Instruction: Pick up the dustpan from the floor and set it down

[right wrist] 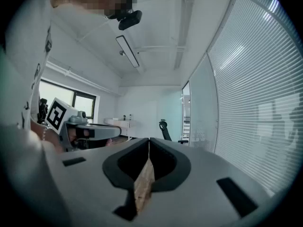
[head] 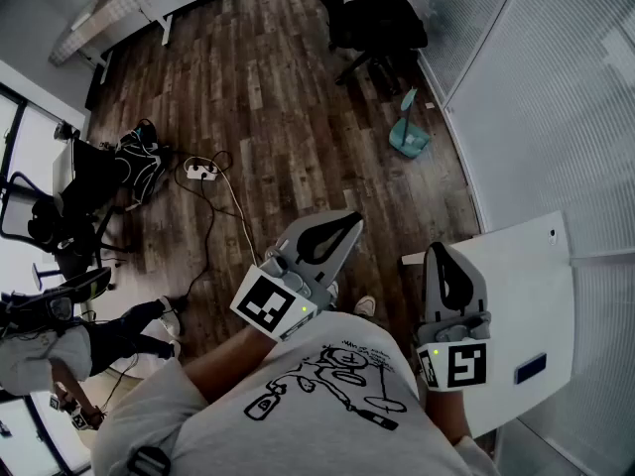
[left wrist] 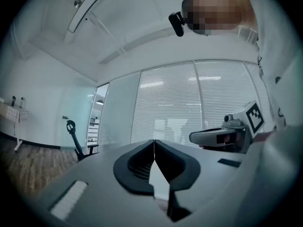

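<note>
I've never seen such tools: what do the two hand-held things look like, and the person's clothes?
Left tongs and right tongs are pale grey with black-lined jaws; each carries a black-and-white marker cube. The person wears a white T-shirt with a black drawing.

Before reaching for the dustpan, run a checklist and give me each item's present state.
1. Dustpan found: ok. The teal dustpan sits on the wood floor by the blinds, near the office chair.
2. Left gripper empty: ok, jaws together on nothing.
3. Right gripper empty: ok, jaws together on nothing.
4. Jaws open for a grasp: not ok, both shut.
5. Walking line free: ok. The power strip and its cable lie off to the left.
6. Which way the dustpan's handle faces: cannot tell, too small.
</note>
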The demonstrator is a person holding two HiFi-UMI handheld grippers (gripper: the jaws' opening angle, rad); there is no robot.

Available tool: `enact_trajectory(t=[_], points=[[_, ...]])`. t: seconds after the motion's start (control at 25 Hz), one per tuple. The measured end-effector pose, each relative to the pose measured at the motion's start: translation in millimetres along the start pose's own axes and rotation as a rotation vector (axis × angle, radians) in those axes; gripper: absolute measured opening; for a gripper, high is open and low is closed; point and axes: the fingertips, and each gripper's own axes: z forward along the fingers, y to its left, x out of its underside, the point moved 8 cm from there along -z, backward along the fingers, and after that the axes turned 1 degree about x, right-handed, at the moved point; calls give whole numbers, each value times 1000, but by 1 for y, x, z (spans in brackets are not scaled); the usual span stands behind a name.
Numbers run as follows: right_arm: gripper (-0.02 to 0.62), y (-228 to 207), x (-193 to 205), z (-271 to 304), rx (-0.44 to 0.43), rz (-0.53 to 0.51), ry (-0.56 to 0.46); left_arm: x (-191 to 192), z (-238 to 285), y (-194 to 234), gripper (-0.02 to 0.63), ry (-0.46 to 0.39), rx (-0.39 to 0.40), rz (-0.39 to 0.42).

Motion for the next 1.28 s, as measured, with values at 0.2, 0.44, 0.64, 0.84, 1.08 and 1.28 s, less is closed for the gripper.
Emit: enact_trajectory(t=[0.2,0.44,0.64,0.84,1.08,1.28], points=[[8,-1,1,2,0,-3,6,1,0,0,2,2,8,-18],[9,16,0,3,9,-16,-9,0,-17,6,2,-8,7,-22],[9,32,4,10,16,0,1,3,-32,16,2,-6,4,-29],[9,62,3,22,20,-2,9,6,-62,35,2,-3,-4,-37],[9,78,6,29,41,-12,27,11,-78,52,2,9,-6,-50],[9,75,12,37,44,7,50,12,-75,58,2,9,-6,-52]])
